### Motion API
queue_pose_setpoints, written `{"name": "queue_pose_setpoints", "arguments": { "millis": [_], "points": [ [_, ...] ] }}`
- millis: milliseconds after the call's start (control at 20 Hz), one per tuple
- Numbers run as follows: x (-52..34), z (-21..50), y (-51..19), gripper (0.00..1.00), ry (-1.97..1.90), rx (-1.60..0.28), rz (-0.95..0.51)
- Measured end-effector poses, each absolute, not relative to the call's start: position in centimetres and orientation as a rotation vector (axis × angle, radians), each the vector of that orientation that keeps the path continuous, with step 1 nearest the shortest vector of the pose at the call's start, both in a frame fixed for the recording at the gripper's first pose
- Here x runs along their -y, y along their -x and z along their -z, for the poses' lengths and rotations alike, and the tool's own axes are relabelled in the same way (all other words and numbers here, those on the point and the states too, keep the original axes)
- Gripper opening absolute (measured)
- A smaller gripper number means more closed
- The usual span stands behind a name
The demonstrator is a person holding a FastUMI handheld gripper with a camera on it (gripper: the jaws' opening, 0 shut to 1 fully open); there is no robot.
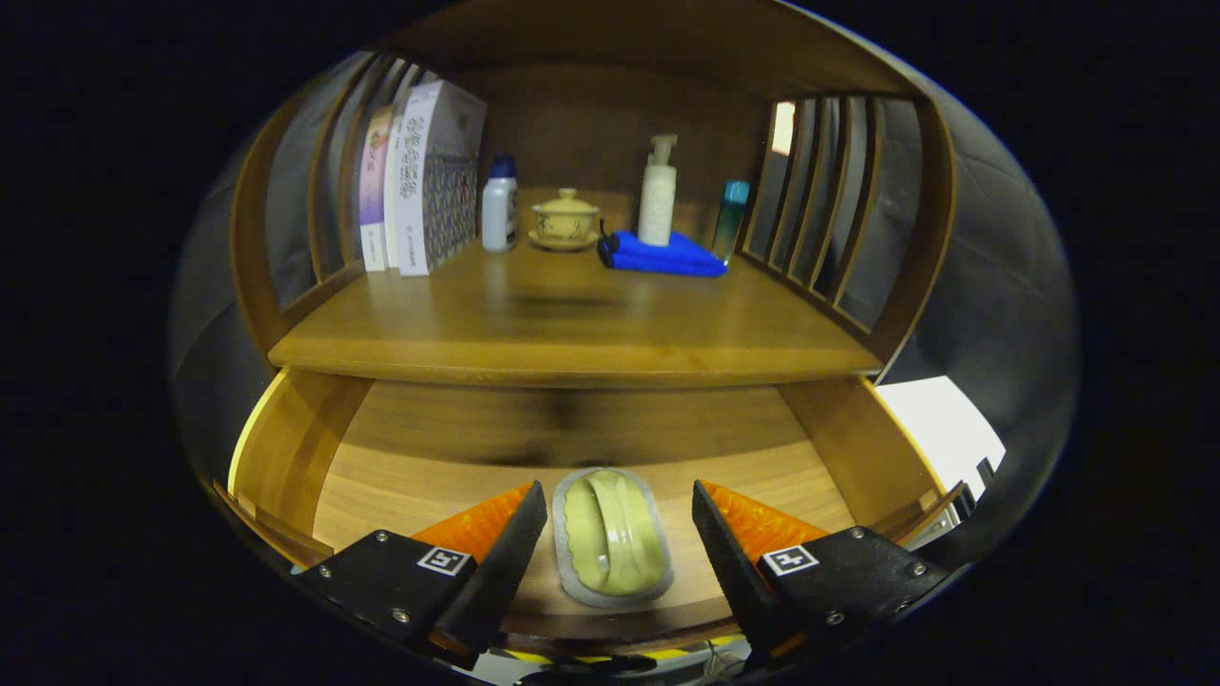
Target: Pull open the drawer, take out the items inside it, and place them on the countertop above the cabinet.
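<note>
The wooden drawer (400, 467) stands pulled open below the countertop (572, 329). On its floor, near the front, lies a pale green ridged dish with a grey rim (613, 536). My gripper (620, 519) is open and hangs over the drawer, one finger on each side of the dish. Neither finger touches the dish. The countertop's front half is bare wood just above and beyond the dish.
At the back of the countertop stand books (419, 176), a white bottle with a blue cap (499, 205), a lidded yellow cup on a saucer (565, 219), a pump bottle (658, 195) on a folded blue cloth (662, 255), and a teal bottle (731, 217). Slatted wooden sides (829, 200) flank it.
</note>
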State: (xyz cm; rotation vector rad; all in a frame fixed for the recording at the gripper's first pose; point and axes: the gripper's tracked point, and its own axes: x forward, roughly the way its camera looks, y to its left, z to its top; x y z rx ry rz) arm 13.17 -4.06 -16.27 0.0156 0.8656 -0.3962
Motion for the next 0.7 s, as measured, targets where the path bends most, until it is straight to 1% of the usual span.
{"name": "queue_pose_setpoints", "arguments": {
  "millis": [100, 200, 250, 300, 350, 400, 500, 600, 700],
  "points": [
    [4.3, 17.5, -13.2, 0.95, -0.026, -0.935, 0.385],
    [4.8, 18.4, -13.1, 0.90, -0.030, -0.981, 0.393],
    [4.9, 19.0, -12.9, 0.85, -0.044, -1.002, 0.395],
    [4.8, 19.3, -12.7, 0.82, -0.066, -1.014, 0.391],
    [4.8, 19.7, -12.7, 0.76, -0.084, -1.023, 0.390],
    [5.0, 20.0, -12.4, 0.72, -0.093, -1.043, 0.394],
    [4.7, 20.1, -12.8, 0.56, -0.094, -1.035, 0.372],
    [4.8, 20.0, -12.9, 0.34, -0.076, -1.023, 0.364],
    [4.8, 19.9, -12.8, 0.22, -0.064, -1.018, 0.372]
  ]
}}
